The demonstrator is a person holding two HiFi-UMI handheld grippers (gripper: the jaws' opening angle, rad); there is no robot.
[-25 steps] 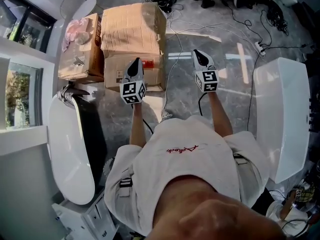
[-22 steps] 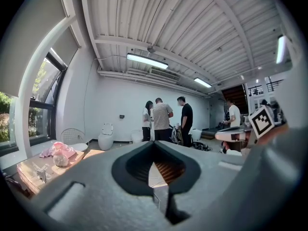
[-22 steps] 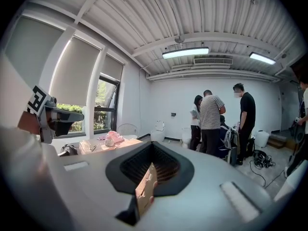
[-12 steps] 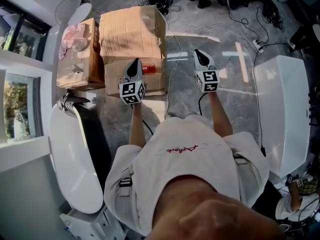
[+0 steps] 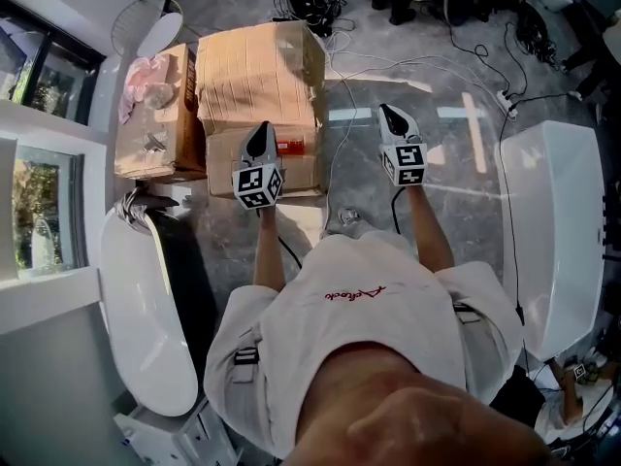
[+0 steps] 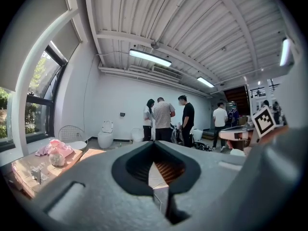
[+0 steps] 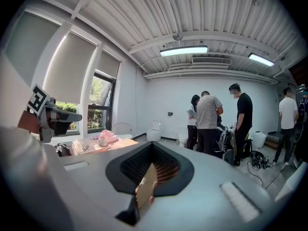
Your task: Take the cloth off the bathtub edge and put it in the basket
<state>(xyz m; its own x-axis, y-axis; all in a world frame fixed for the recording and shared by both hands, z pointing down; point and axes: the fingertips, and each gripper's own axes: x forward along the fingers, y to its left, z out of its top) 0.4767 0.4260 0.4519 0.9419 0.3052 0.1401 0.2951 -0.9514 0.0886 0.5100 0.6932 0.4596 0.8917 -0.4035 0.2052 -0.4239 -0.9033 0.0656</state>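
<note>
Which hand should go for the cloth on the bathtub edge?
Left. The cloth lies on the end of the tub at the person's left, nearer the left hand-held gripper; the right hand-held gripper is farther. Both are shut and empty.

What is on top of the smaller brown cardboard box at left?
On the smaller brown cardboard box: a crumpled pink fabric bundle at its far end, plus a small grey item. Whatever the bundle covers, and the box's inside, are hidden.

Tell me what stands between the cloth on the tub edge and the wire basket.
A cardboard box with a pink bundle on top stands on the floor between the cloth and the wire basket, as seen in the head view.
</note>
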